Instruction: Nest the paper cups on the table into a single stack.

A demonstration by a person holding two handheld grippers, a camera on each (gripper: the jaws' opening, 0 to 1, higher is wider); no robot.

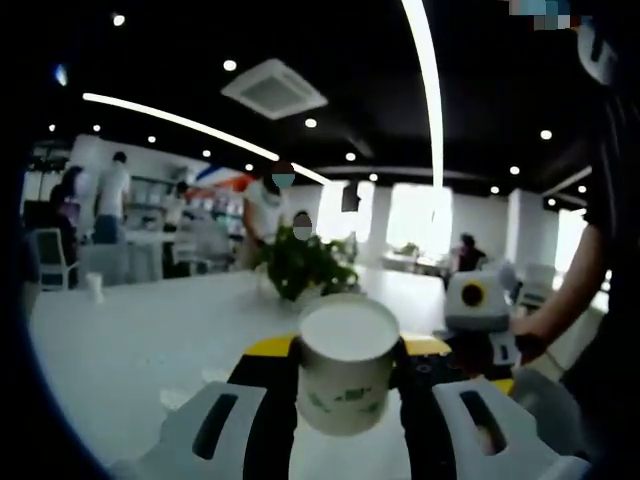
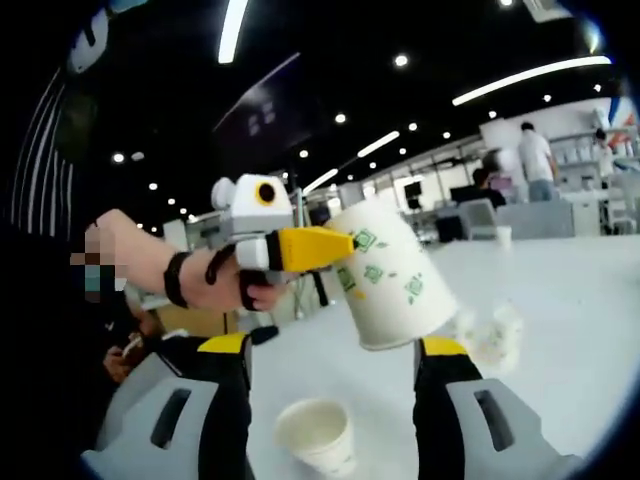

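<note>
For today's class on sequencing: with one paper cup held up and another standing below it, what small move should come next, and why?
Probably lower the held paper cup, gripped by the left hand-held gripper, base first into the open paper cup on the table. It hangs tilted above that upright cup, so it likely needs straightening first.

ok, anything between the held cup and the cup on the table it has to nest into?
Nothing visible. In the right gripper view, the left gripper holds the lifted cup tilted, above the cup on the table. Only open air lies between them.
</note>
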